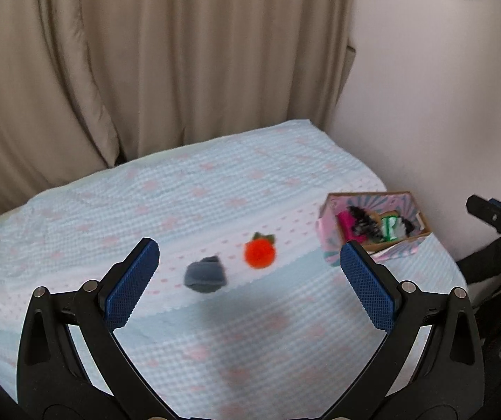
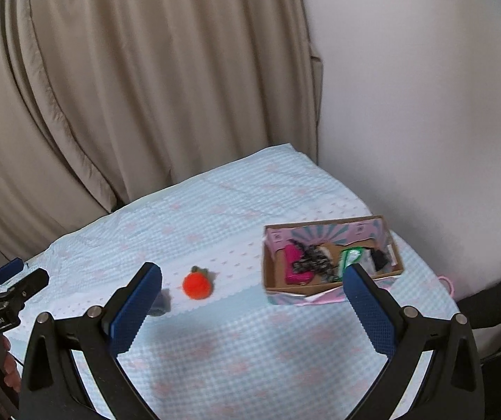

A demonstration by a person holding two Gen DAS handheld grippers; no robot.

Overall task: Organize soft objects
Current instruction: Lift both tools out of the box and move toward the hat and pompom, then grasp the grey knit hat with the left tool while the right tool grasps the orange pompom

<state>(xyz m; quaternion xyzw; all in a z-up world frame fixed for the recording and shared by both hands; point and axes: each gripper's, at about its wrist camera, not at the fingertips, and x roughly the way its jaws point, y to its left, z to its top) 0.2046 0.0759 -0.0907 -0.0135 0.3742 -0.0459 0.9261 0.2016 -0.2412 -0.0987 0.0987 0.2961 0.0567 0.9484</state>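
A fuzzy orange ball with a green top [image 1: 259,253] lies on the pale blue cloth, also in the right wrist view [image 2: 197,286]. A grey soft lump [image 1: 204,274] sits just left of it; in the right wrist view the lump [image 2: 159,302] is partly hidden behind my left fingertip. A pink-lined cardboard box [image 1: 331,225] at the right holds several soft items, also in the right wrist view [image 2: 271,273]. My left gripper [image 1: 250,262] is open and empty, above the cloth short of the lump. My right gripper [image 2: 252,281] is open and empty, between ball and box.
The cloth-covered table [image 1: 215,343] ends at a beige curtain [image 1: 145,63] behind and a white wall [image 2: 425,105] on the right. The box stands near the table's right edge. The other gripper shows at each view's side edge.
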